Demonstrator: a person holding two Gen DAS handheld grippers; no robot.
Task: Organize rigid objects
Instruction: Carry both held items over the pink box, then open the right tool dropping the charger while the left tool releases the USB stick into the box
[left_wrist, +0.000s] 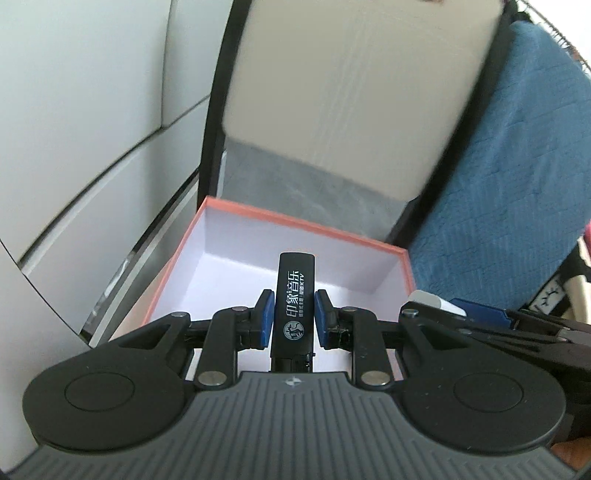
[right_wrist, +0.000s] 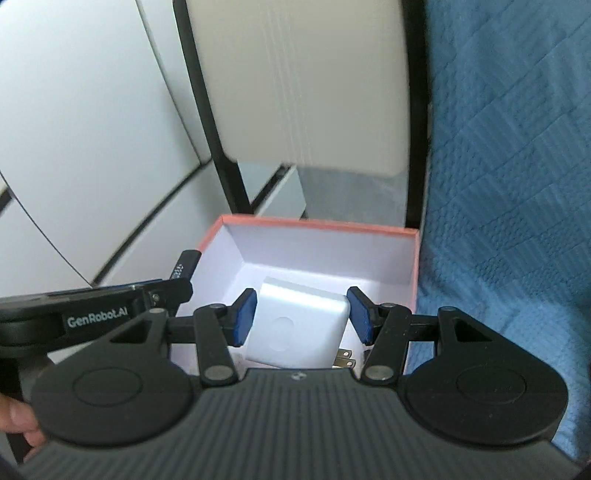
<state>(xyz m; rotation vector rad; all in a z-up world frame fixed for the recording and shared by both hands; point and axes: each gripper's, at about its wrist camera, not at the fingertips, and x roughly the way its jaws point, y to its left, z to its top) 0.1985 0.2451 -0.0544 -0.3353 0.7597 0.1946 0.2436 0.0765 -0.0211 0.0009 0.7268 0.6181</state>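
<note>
My left gripper (left_wrist: 293, 314) is shut on a black lighter (left_wrist: 293, 306) with white print and holds it upright over the orange-rimmed white box (left_wrist: 295, 218). My right gripper (right_wrist: 301, 314) is shut on a white power adapter (right_wrist: 299, 326) with metal prongs and holds it over the same box (right_wrist: 317, 223). The left gripper with the lighter tip (right_wrist: 184, 266) shows at the left of the right wrist view. The right gripper's blue pad and the adapter's corner (left_wrist: 432, 301) show at the right of the left wrist view.
A blue quilted cover (left_wrist: 509, 166) lies to the right of the box. A beige chair back with a black frame (left_wrist: 332, 92) stands behind it. White cabinet panels (left_wrist: 81, 110) are to the left. Grey floor shows behind the box.
</note>
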